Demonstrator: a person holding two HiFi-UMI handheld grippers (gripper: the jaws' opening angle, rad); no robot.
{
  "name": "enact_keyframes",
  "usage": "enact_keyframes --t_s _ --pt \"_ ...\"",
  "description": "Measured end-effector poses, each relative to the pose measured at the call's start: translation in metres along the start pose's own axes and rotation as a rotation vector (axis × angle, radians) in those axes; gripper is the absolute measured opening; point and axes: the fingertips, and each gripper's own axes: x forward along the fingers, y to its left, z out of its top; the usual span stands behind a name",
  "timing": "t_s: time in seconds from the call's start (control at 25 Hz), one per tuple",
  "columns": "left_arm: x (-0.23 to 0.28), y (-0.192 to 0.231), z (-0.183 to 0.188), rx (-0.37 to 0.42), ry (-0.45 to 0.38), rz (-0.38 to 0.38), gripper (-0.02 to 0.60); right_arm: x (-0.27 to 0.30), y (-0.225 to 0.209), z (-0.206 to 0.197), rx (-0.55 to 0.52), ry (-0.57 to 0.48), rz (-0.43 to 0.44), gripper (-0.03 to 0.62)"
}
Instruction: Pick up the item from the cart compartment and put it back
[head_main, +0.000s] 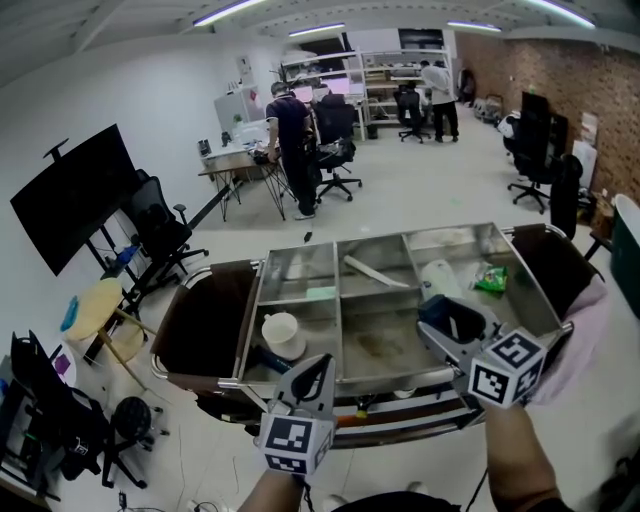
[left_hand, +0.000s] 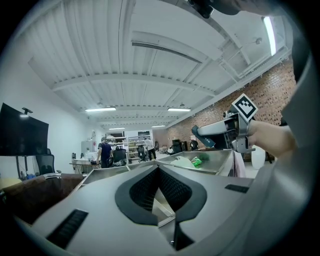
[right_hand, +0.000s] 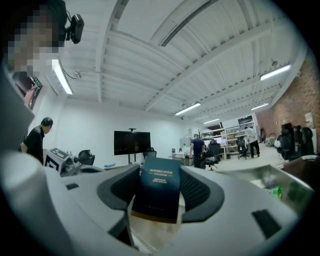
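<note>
Your right tongs (head_main: 448, 322) grip a dark blue box (right_hand: 159, 187). The box stands upright between the two pads, and its printed face looks toward the camera. In the head view the tongs hold it over the front right part of the cart (head_main: 385, 345), above the metal compartments. Your left tongs (left_hand: 159, 172) are closed on nothing, at the cart's front edge, near a white cup (head_main: 283, 333).

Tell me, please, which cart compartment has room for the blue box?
Bare: the front middle compartment, between the white cup and the blue box in the right tool. Crowded: the rear right one, with the green packet and a white item.
</note>
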Motion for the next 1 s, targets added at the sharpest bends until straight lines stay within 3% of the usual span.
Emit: enact_keyframes --t_s 0.24,0.48,1.0 --pt "0.002 -0.001 0.001 -0.007 -0.003 -0.003 0.0 0.045 -0.01 -0.001 -0.051 0.082 0.017 0.268" --pt "0.002 -0.001 0.003 -0.003 -0.012 0.002 0.0 0.096 -0.012 -0.035 -0.079 0.252 0.042 0.268" --pt "0.004 0.003 -0.005 -0.013 0.0 0.007 0.0 0.15 -0.014 -0.091 -0.196 0.505 0.066 0.27"
